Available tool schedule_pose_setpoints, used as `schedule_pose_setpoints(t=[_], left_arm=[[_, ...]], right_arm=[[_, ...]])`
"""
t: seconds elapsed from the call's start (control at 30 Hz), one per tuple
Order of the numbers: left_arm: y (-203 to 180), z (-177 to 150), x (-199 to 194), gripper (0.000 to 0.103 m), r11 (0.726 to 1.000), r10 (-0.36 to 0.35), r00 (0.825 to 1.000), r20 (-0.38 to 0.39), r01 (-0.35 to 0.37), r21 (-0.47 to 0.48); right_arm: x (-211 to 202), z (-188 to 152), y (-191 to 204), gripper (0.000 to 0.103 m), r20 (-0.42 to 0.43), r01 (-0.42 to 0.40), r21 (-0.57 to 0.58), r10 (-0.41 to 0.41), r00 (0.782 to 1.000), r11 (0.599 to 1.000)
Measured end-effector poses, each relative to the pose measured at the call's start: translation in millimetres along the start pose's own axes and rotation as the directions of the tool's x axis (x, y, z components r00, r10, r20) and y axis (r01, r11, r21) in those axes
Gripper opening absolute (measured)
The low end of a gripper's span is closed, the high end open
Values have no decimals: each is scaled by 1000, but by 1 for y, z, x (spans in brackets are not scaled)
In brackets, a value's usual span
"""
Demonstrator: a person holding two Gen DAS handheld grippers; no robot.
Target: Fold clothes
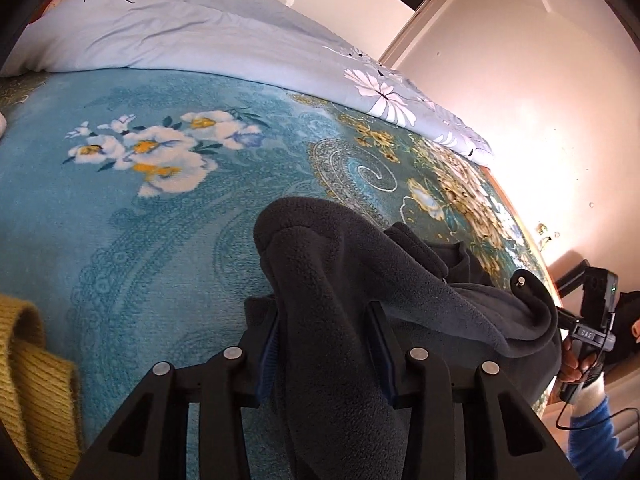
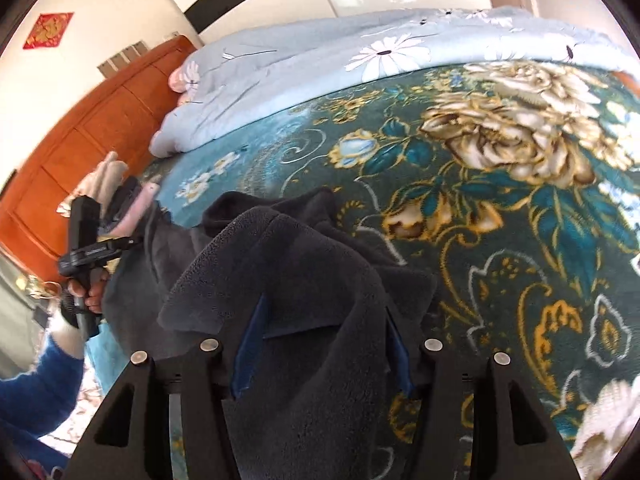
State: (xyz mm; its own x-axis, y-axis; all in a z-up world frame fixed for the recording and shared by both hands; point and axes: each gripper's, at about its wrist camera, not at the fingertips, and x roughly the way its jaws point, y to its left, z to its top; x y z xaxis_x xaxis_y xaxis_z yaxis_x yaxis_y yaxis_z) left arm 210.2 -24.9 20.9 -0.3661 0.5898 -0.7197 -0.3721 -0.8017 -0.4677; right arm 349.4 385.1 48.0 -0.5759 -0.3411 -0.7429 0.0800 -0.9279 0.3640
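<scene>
While thick dark fleece (image 1: 332, 320) is pinched between the fingers of the left gripper (image 1: 326, 344), another fold of the same fleece garment (image 2: 304, 280) is pinched by the right gripper (image 2: 320, 344), the garment being lifted over the near edge of the bed blanket (image 1: 160, 240). Soft, limp and fairly light handling is expected; seams or edges should be gripped. A yellow knit (image 1: 32, 368) is shown only by the left view, a wooden headboard (image 2: 100, 120) only by the right. The pale quilt (image 1: 180, 32) lies along the far edge.
</scene>
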Motion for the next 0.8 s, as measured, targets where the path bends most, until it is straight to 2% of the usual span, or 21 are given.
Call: schedule_pose_setpoints(t=[0.03,0.1,0.13,0.17,0.2,0.33,0.4,0.47,0.57,0.63,0.77,0.8], left_arm=[[-1,0,0,31,1000,21,1000,1,-21,2],[-3,1,-3,15,1000,26,999,22,-26,6],[-4,1,-5,12,1000,27,999,34,-28,8],[-4,0,-9,12,1000,19,998,59,-19,9],[-5,-1,-13,11,1000,10,996,84,-11,9],[7,-4,-17,11,998,-6,992,127,14,-63],[15,-7,-7,11,994,16,995,96,-5,-108],[22,-9,2,11,988,33,997,64,-23,-153],[32,-10,10,11,978,13,999,45,-3,-210],[30,-11,7,15,980,13,999,50,-3,-199],[20,-12,-7,16,986,21,998,59,-11,-164],[16,-12,-12,19,988,25,998,65,-15,-152]], right_arm=[[2,3,2,52,0,34,-2,-34,999,999],[3,7,5,28,15,69,-6,-69,998,998],[2,9,5,24,28,74,1,-74,997,997],[0,9,4,15,44,67,17,-68,997,998],[-3,8,0,11,65,55,41,-58,996,998],[-20,1,-25,10,180,-16,173,-16,983,985],[-24,-6,-43,10,221,-43,278,-21,975,960],[-16,-13,-57,10,201,-49,371,-28,979,927],[-1,-25,-72,10,161,-56,464,-22,987,884],[6,-32,-78,10,150,-71,499,-6,989,864],[2,-34,-77,11,160,-90,500,11,987,861],[0,-34,-75,13,161,-92,492,14,987,866]])
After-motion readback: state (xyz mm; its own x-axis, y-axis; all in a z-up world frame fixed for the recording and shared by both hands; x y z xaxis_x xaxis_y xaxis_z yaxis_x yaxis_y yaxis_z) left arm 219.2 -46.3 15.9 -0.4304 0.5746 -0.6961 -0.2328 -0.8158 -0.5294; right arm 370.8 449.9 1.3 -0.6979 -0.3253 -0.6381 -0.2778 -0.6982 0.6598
